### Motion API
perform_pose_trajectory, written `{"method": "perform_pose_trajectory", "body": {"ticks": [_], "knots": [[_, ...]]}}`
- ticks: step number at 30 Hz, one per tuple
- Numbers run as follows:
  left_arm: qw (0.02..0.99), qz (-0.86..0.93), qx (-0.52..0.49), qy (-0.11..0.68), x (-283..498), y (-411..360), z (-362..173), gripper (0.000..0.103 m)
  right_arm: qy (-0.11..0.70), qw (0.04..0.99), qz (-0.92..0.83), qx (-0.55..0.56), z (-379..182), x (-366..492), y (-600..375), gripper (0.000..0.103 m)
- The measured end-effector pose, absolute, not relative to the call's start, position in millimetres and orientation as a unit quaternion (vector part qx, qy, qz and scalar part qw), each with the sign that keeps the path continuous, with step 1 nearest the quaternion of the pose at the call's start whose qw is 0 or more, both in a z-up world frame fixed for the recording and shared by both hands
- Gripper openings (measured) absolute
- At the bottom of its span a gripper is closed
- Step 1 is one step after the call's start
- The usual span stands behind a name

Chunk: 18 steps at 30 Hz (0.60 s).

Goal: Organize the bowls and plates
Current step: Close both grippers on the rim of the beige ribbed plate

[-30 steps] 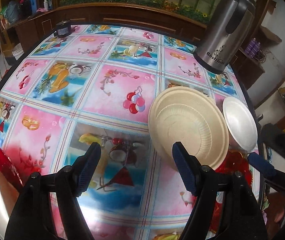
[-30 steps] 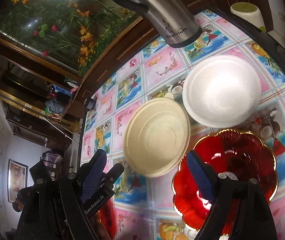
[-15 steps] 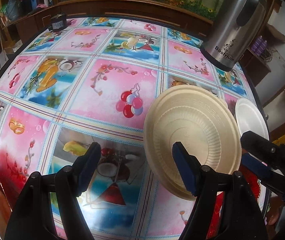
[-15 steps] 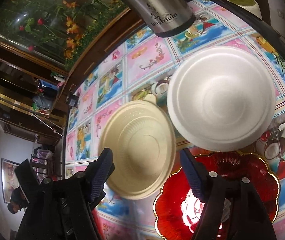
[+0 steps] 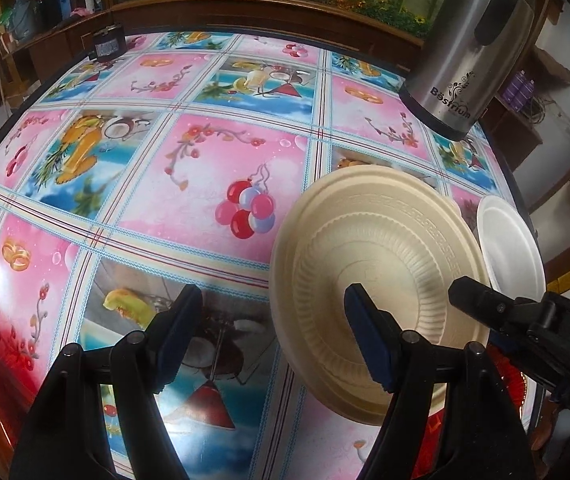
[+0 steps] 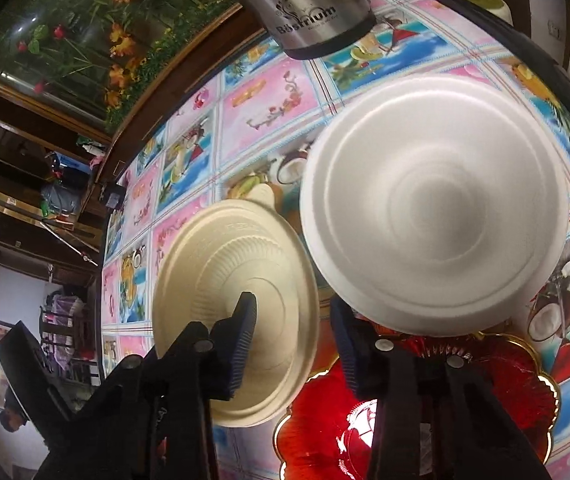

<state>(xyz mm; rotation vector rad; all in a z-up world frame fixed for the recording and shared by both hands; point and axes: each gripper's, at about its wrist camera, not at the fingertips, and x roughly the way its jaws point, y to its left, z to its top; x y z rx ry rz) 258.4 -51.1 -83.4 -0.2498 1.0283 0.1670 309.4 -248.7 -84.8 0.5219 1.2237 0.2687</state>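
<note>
Two disposable dishes lie before us: a ribbed cream plate [image 6: 221,280] and a smooth white foam bowl [image 6: 433,208], its edge over a red dish [image 6: 505,384]. Our right gripper [image 6: 293,344] is closing around the cream plate's rim; our left gripper [image 5: 273,340] narrows on nothing, beside a steel kettle [image 5: 469,44].

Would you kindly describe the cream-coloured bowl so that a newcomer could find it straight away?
Start at the tall steel kettle on the pink-and-blue picture tablecloth. Nearer the camera lie three round dishes close together. The cream ribbed bowl is leftmost, beside the smooth white foam bowl and the scalloped red glass plate; only it has a ribbed wall and a rim tab.
</note>
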Motion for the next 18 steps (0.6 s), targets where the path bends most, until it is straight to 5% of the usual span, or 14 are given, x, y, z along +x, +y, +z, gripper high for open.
{"method": "perform_pose_trajectory", "body": {"ticks": [5, 8, 12, 18], "knots": [[0.86, 0.075, -0.115, 0.491, 259, -53, -84, 0.053, 0.567, 0.779, 0.121, 0.237, -87, 310, -249, 0.029], [0.859, 0.071, -0.109, 0.495, 260, -55, -86, 0.026, 0.57, 0.779, 0.118, 0.233, -89, 310, -249, 0.017], [0.861, 0.063, -0.1, 0.496, 258, -58, -86, 0.015, 0.572, 0.778, 0.119, 0.229, -91, 310, -247, 0.01], [0.867, 0.062, -0.092, 0.486, 249, -55, -75, 0.015, 0.564, 0.785, 0.126, 0.225, -82, 303, -244, 0.01]]}}
